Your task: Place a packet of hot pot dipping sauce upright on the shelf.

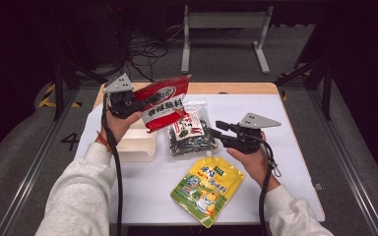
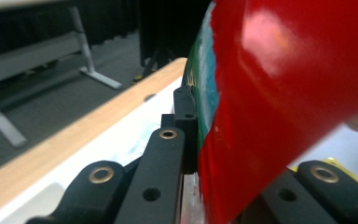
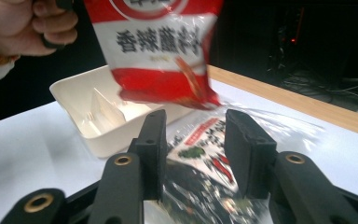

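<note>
My left gripper (image 1: 140, 102) pinches the red seasoning packet (image 1: 165, 103) at its left edge, holding it in the air above the white tray (image 1: 138, 145). The packet is light, glossy film: slippery and limp, so I grip a sealed edge. My right gripper (image 1: 215, 132) stands partly spread with nothing clamped, its jaws at the clear snack bag (image 1: 191, 130) lying on the table (image 1: 285, 142).

Grey sleeves (image 1: 78, 196), black fingers (image 3: 151, 140)
</note>
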